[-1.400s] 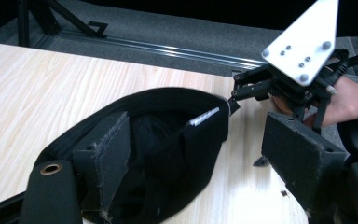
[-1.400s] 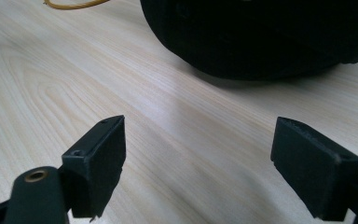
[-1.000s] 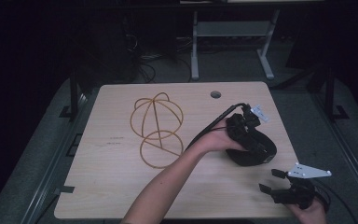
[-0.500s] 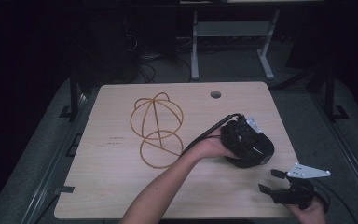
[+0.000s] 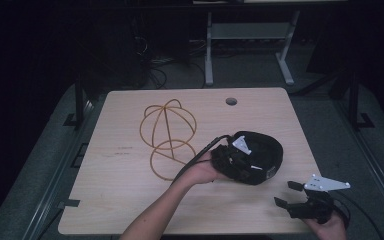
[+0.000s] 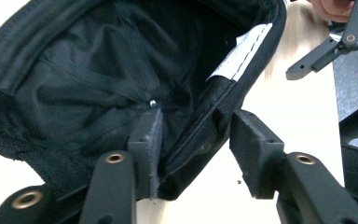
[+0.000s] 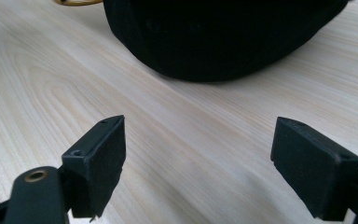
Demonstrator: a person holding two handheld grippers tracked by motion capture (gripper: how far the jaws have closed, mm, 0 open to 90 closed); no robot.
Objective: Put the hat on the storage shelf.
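A black cap [image 5: 265,155] lies crown down on the wooden table [image 5: 125,200], right of centre. My left gripper [image 5: 240,159] reaches across into its opening. In the left gripper view the cap's rim with its white label [image 6: 242,56] runs between the jaws of the left gripper [image 6: 196,133]. One pad [image 6: 147,135] is inside against the lining; the other stands just outside the rim. The jaws have just been closing and stand open around the rim. My right gripper [image 5: 290,194] rests open near the front right corner; in its own view, the right gripper [image 7: 198,140] faces the cap [image 7: 214,32].
A yellow wire cap-shaped frame [image 5: 167,132] stands left of the cap, mid-table. A round cable hole [image 5: 231,101] is near the far edge. The left gripper's cable [image 5: 200,152] trails past the frame's base. Dark floor and a metal stand lie beyond the table.
My left hand has come down and toward me, bringing its gripper into the cap's opening. The cap has shifted a little toward me. The right gripper has stayed put.
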